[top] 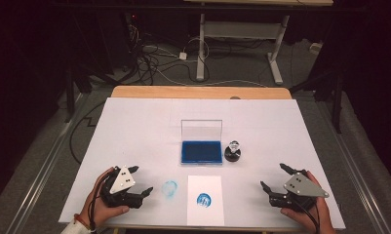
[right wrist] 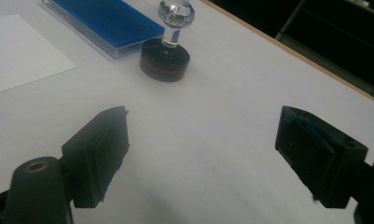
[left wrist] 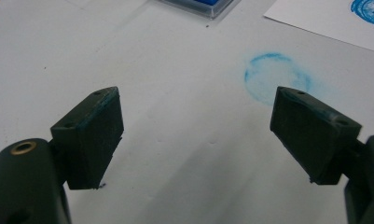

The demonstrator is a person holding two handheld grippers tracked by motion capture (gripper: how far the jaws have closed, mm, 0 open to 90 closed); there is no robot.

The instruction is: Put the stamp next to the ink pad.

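Observation:
A blue ink pad (top: 201,151) lies in its clear case at the table's middle, lid standing open behind it. Just right of it stands a round black stamp (top: 232,152) with a crystal knob, also in the right gripper view (right wrist: 165,58). A white sheet (top: 205,200) near the front edge carries a blue round print (top: 204,199). A fainter blue ring (top: 169,188) marks the table cover left of the sheet (left wrist: 277,76). My left gripper (top: 140,181) rests open at the front left, empty. My right gripper (top: 274,176) rests open at the front right, empty.
The table cover (top: 134,126) is white, with a wooden table edge (top: 198,91) showing at the back. Beyond it on the floor are cables (top: 154,58) and the legs of another desk (top: 201,48).

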